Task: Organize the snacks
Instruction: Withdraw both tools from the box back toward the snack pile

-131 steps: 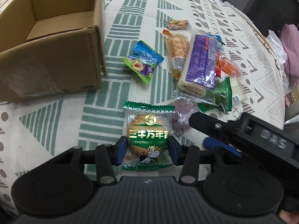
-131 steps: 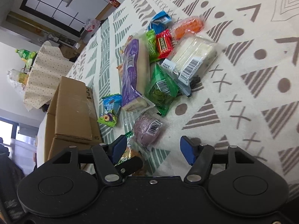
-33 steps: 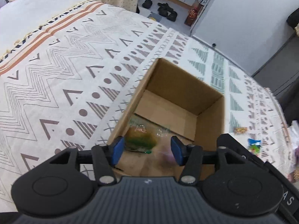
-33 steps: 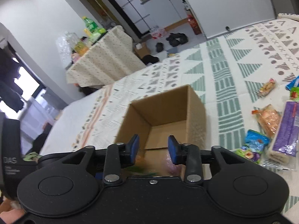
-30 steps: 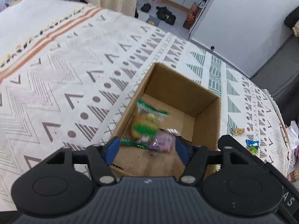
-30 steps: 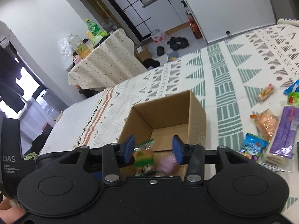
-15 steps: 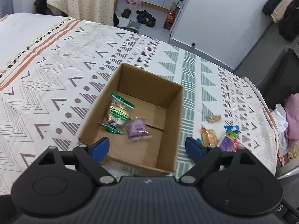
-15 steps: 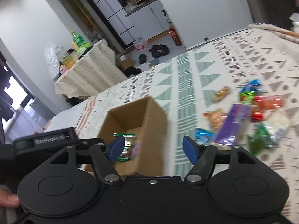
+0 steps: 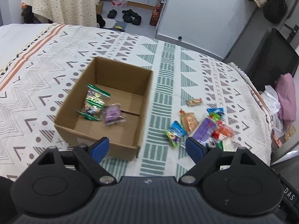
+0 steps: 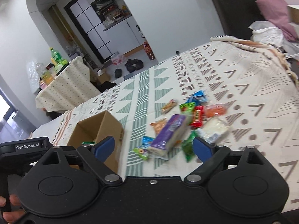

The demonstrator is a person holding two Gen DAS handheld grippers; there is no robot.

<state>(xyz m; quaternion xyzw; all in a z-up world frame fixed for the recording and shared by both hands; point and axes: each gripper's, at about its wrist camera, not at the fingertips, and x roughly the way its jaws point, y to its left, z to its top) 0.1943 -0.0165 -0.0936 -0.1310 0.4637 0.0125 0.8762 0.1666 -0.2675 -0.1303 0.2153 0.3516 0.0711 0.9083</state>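
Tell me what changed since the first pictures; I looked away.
The green cake packet and purple snack went from the cloth into the cardboard box. Left gripper and right gripper have just been opening, empty. The snack pile stayed put.

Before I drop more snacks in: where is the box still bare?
In the cardboard box, the floor is bare along the right wall and near front; the green packet and purple packet crowd the left-centre.

Matt cardboard box (image 9: 104, 110) — glossy wrappers (image 9: 203, 128)
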